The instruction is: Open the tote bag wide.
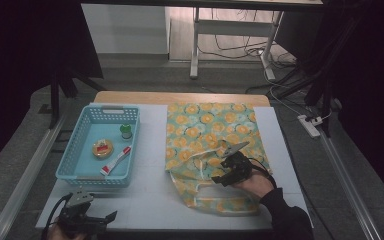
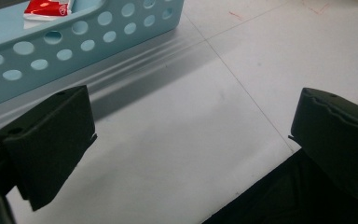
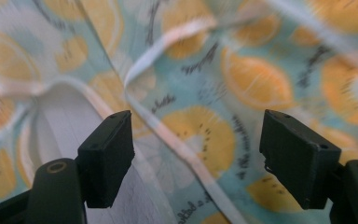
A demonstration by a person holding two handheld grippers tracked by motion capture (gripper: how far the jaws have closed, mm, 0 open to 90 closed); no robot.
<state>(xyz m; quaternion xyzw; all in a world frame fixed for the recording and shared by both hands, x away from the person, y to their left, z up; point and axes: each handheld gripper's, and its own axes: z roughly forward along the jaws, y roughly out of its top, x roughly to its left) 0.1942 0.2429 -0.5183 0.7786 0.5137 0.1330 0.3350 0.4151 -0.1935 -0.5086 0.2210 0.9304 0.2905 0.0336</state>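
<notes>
A cloth bag [image 1: 207, 135] printed with orange citrus slices on pale green lies flat on the white table top [image 1: 150, 200], its white handles toward the near side. My right gripper [image 1: 219, 179] hovers over the bag's near part by the handles, jaws open. In the right gripper view the right gripper [image 3: 196, 154] has the bag [image 3: 261, 79] beneath it. A white handle strap [image 3: 168, 140] runs under the gap, and neither pad touches it. My left gripper [image 1: 107, 218] rests at the table's near left corner, open and holding nothing. The left gripper [image 2: 191, 135] looks across bare table.
A light blue perforated basket [image 1: 92, 179] stands at the left and holds a green-capped little bottle [image 1: 125, 131], a round yellow item [image 1: 103, 148] and a red-and-white tube [image 1: 116, 161]. The basket wall [image 2: 74, 42] is just beyond my left jaws. The table's near edge lies close behind them.
</notes>
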